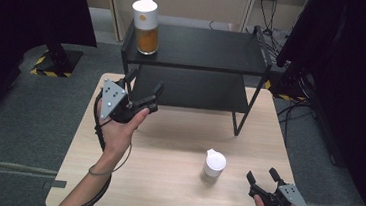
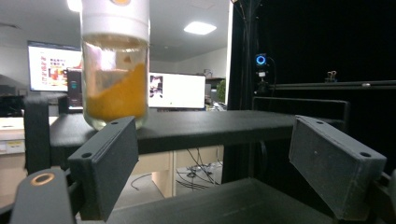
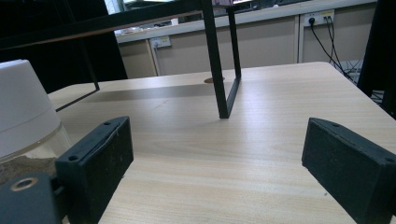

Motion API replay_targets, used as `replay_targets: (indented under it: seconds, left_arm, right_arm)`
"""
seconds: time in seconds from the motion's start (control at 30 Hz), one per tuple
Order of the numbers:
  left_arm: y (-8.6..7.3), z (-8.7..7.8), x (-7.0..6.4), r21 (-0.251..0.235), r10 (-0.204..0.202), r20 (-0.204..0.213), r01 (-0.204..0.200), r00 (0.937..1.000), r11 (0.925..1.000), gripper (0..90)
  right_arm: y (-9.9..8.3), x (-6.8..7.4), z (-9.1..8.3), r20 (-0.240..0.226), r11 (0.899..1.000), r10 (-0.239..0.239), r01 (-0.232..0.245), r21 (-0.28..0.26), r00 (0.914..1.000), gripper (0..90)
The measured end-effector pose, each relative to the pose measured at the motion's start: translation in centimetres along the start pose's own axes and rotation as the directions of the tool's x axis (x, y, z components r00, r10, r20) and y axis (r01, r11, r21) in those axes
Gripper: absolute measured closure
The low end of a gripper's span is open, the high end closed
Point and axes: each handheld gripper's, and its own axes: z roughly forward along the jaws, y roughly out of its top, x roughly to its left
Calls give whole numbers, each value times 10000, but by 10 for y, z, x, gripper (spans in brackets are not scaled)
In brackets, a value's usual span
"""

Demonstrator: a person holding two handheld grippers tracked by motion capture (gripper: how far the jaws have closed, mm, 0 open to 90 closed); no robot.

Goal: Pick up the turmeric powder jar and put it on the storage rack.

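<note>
We judge the step in hand to be placing jars on the black shelf unit (image 1: 195,49) at the back of the counter (image 1: 164,181). 1 jar of orange powder (image 1: 146,27) stands upright on the left end of the top shelf, with its white cap on. The left gripper (image 1: 143,92) hangs in front of the shelf, below and near that jar but apart from it, with its jaws spread wide and nothing between them. In the left gripper view the orange jar (image 2: 116,70) rises just past the left jaw, clear of both pads, so we take it as already set down and released.

The second jar (image 1: 213,167), also white-capped and holding a pale brownish powder, stands upright on the counter toward the front right. The right gripper (image 1: 262,177) rests low at the front right corner, near this jar and to its right, jaws apart and empty. In the right gripper view the jar (image 3: 23,121) sits at the far left, outside the gap between the jaws.

The next move, as we read it, falls to the right gripper: swing left so the jar sits between the 2 pads, close on the glass body below the cap, then lift it to the shelf. We cannot tell how full the jar is, so a level carry seems wise.
</note>
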Motion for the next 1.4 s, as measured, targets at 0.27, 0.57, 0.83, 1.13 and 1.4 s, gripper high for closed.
replay_targets:
  seconds: [0.27, 0.57, 0.83, 1.13, 1.4]
  left_arm:
    - [-17, -13, 0, 195, -176, -15, 176, 9998, 9997, 152]
    - [-36, -26, 3, 516, -366, -105, 371, 9993, 9980, 152]
    - [-56, -39, 4, 795, -728, -193, 742, 9972, 9941, 152]
    - [-73, -49, 4, 1059, -882, -253, 904, 9958, 9903, 151]
    - [-88, -58, 8, 1478, -1088, -305, 1121, 9936, 9826, 152]
  right_arm:
    - [0, 0, 0, -5, 10000, -14, 14, -1, 10000, 91]
    - [0, 1, 0, -10, 10000, -33, 33, 24, 10000, 91]
    - [1, 1, 0, -8, 10000, -58, 58, 55, 10000, 91]
    - [1, 1, 0, -6, 10000, -70, 70, 47, 10000, 91]
    - [0, 1, 0, -7, 10000, -72, 72, 32, 10000, 91]
